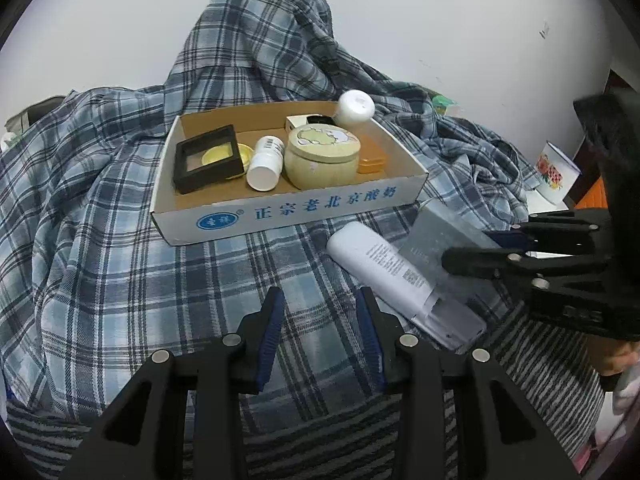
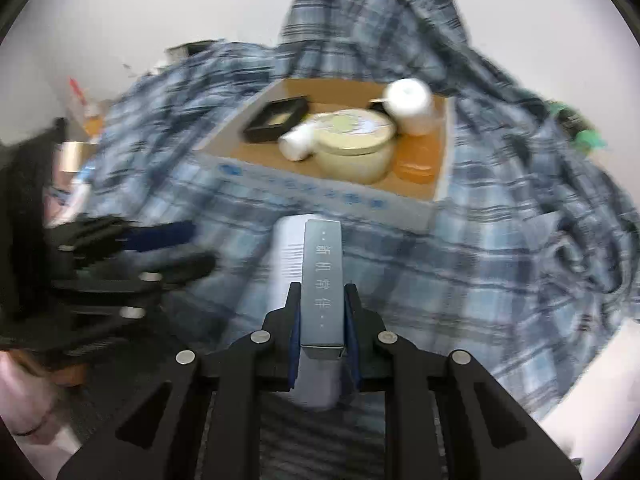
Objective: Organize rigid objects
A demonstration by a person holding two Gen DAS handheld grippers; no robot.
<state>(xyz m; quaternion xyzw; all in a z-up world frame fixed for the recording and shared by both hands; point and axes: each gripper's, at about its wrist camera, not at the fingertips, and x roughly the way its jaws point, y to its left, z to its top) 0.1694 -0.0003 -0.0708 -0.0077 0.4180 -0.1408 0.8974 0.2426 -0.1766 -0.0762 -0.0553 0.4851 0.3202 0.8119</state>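
A cardboard tray [image 1: 280,210] on the plaid cloth holds a black frame box [image 1: 208,158], a white bottle [image 1: 265,164], a round cream tin [image 1: 322,156], an orange box [image 1: 372,158] and a white-capped bottle [image 1: 356,108]. A white tube [image 1: 384,268] lies on the cloth in front of the tray's right end. My right gripper [image 2: 322,292] is shut on a slim grey box [image 2: 322,272], held just above that white tube [image 2: 288,248]. My left gripper [image 1: 322,316] hovers over bare cloth left of the tube, its jaws narrowly apart with nothing between them.
Plaid cloth [image 1: 120,240] is heaped high behind the tray against a white wall. A floral mug [image 1: 554,174] stands at the far right. Striped fabric [image 1: 552,360] lies near me. The right view is motion-blurred, and a person's hand [image 2: 24,400] shows at its left edge.
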